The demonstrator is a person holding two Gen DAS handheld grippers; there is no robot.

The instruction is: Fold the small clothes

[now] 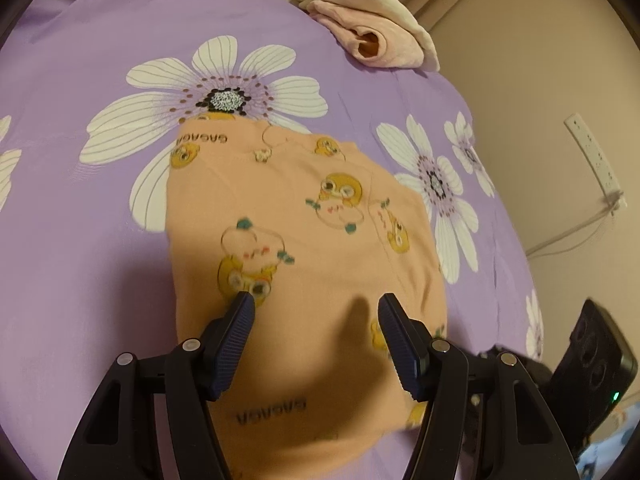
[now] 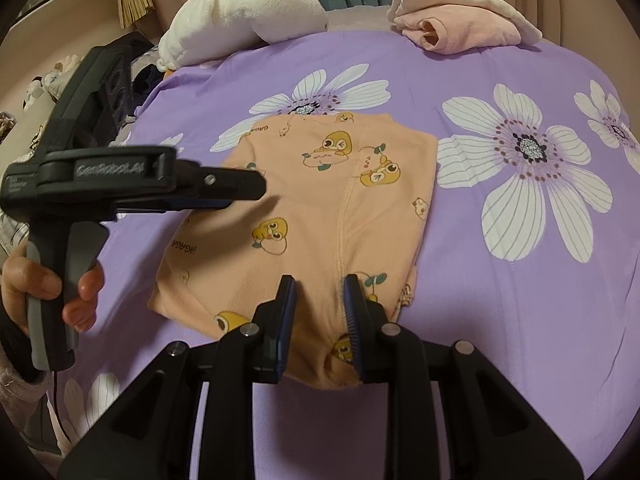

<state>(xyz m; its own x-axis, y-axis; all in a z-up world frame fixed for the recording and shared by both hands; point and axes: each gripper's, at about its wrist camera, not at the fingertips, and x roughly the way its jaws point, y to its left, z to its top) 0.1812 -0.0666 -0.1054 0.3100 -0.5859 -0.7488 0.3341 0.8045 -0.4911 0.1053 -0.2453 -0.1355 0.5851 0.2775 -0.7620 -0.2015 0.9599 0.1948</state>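
The folded peach baby garment point(image 1: 288, 232) lies flat under both grippers. The left gripper point(image 1: 316, 304) hangs wide apart over it. The right gripper point(image 2: 319, 280) is narrow over its near edge, gripping nothing.

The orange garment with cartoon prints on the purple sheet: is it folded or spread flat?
Folded. The orange garment lies as a compact rectangle on the purple sheet, no sleeves or legs stick out, and layered edges show at its near end.

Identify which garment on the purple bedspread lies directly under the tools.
The peach garment with cartoon prints, spread flat mid-bed beneath the left tool and right tool. The folded pink garment and white bundle sit at the far edge.
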